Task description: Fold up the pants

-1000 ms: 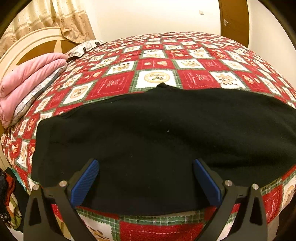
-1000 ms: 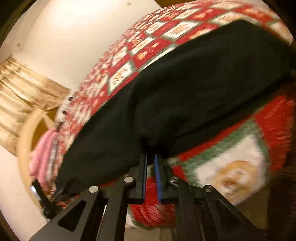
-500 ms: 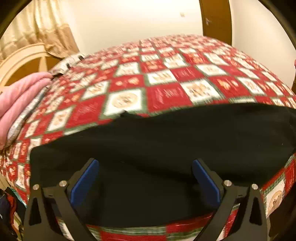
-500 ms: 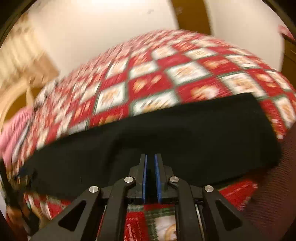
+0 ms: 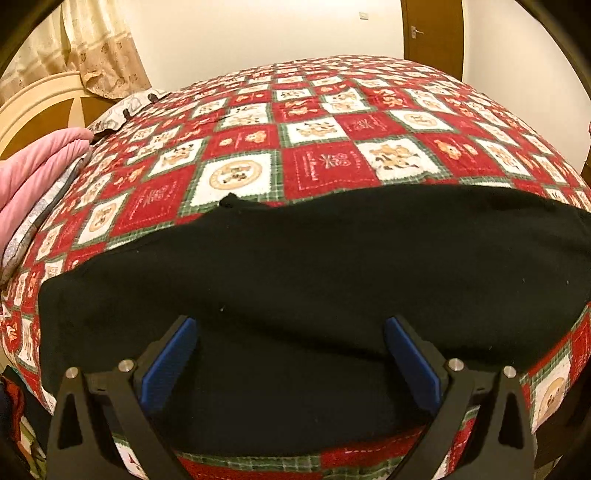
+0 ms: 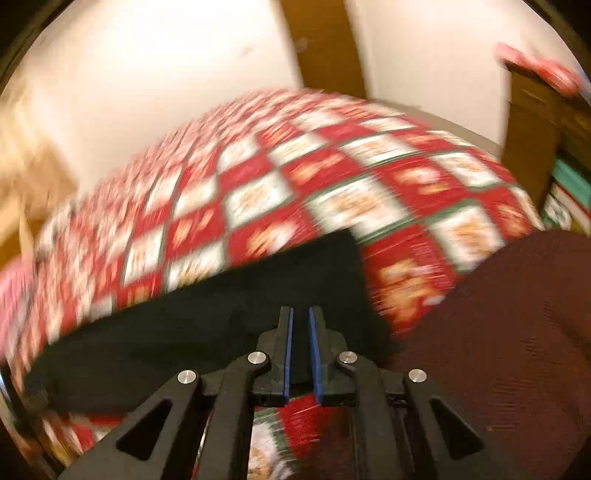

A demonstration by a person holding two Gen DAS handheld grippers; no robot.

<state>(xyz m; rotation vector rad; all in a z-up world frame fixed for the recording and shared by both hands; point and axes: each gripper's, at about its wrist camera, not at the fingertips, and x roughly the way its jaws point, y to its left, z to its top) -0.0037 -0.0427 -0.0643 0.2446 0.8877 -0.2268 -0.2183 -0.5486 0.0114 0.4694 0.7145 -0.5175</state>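
The black pants [image 5: 314, 280] lie spread along the near edge of the bed and hang a little over it. My left gripper [image 5: 290, 332] is open above their near part, its blue pads [image 5: 170, 362] wide apart and holding nothing. In the blurred right wrist view the pants [image 6: 207, 325] end in a squared edge just right of my right gripper [image 6: 300, 317]. Its fingers stand almost together with a narrow gap, over the pants' near edge; I cannot tell if cloth is between them.
The bed carries a red, white and green patchwork quilt [image 5: 332, 147]. A pink blanket [image 5: 33, 173] lies at its left by the headboard. A door [image 5: 432, 29] stands behind. A dark maroon cloth mass [image 6: 509, 332] fills the right wrist view's lower right.
The right gripper has swung right along the pants' near edge toward their end, and its view is blurred by motion. The left gripper has shifted a little, staying open over the pants.
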